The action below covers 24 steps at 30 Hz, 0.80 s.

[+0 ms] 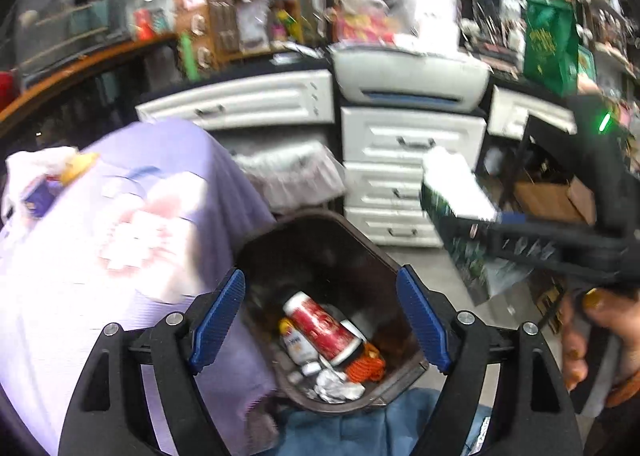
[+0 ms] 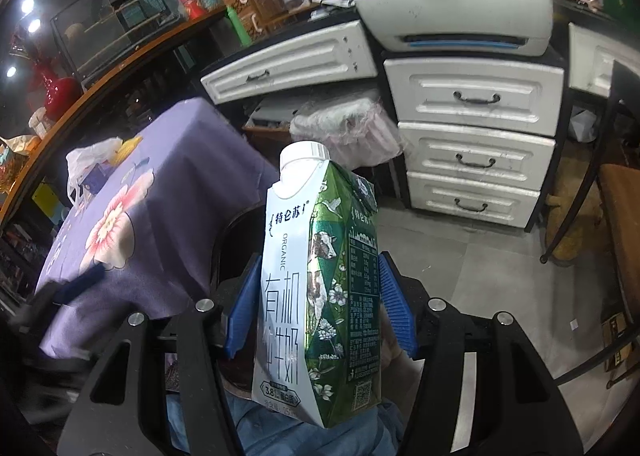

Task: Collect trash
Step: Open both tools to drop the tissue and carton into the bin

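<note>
A dark trash bin stands on the floor beside the purple-clothed table. It holds a red can, a small white bottle, orange netting and crumpled foil. My left gripper is open and empty just above the bin. My right gripper is shut on a green and white milk carton with a white cap. The carton also shows at the right of the left wrist view, above and to the right of the bin. The bin is mostly hidden behind the carton in the right wrist view.
A white plastic bag and a yellow item lie on the flowered purple tablecloth. White drawers and a printer stand behind. A chair stands at the right on the grey floor.
</note>
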Each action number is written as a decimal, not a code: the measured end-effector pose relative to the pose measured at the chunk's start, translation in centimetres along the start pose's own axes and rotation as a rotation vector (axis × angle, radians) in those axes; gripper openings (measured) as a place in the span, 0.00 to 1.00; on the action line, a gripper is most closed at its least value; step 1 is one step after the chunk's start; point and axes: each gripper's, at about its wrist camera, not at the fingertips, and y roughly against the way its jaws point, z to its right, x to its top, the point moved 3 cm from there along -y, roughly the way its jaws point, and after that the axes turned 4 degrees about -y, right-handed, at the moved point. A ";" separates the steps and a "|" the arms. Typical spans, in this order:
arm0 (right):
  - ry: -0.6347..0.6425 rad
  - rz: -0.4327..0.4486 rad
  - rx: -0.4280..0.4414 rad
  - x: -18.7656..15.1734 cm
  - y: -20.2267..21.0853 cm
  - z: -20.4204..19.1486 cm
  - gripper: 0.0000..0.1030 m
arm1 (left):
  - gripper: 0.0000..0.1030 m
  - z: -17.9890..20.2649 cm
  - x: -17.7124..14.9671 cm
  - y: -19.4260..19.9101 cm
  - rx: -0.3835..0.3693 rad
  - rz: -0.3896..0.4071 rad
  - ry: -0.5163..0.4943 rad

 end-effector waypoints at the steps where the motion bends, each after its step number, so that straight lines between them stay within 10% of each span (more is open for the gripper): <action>1: 0.004 -0.018 0.011 -0.2 -0.6 -0.4 0.56 | 0.78 -0.6 0.2 0.7 0.013 0.017 0.018; 24: 0.212 -0.241 -0.068 -5.5 -13.1 -6.2 0.57 | 0.85 -7.7 -0.3 4.8 0.121 0.089 0.202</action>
